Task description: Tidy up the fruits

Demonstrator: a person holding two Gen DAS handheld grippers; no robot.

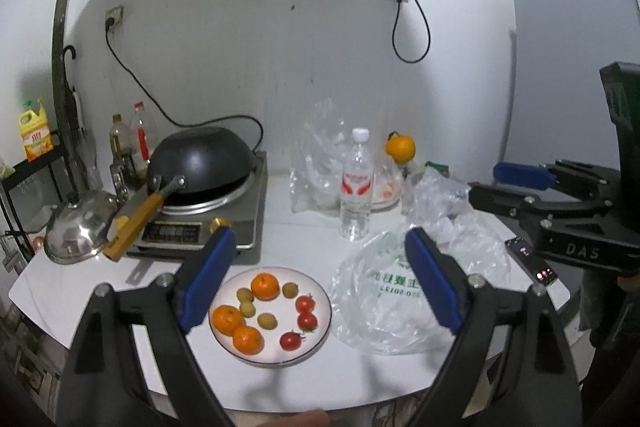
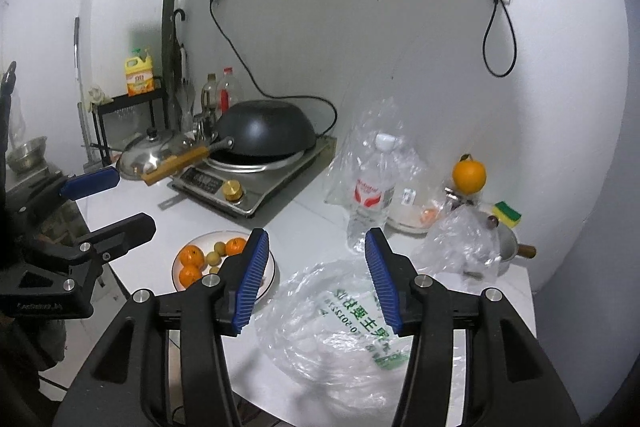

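Blue-padded left tongs (image 1: 320, 267) stand wide open and empty, hovering above the white plate (image 1: 320, 331) at lower centre of the left view. Right tongs (image 2: 316, 275) are likewise open and empty, poised over the clear plastic bag (image 2: 336, 331) just right of the plate. On the plate lie three oranges (image 1: 265, 286), three cherry tomatoes (image 1: 305, 304) and small green fruits (image 1: 267, 320). Recommended: pick one fruit per grasp, centre it between the pads, close gently. Round fruit probably rolls; tomatoes likely bruise. Plate and bag rest on the white surface (image 1: 304, 239).
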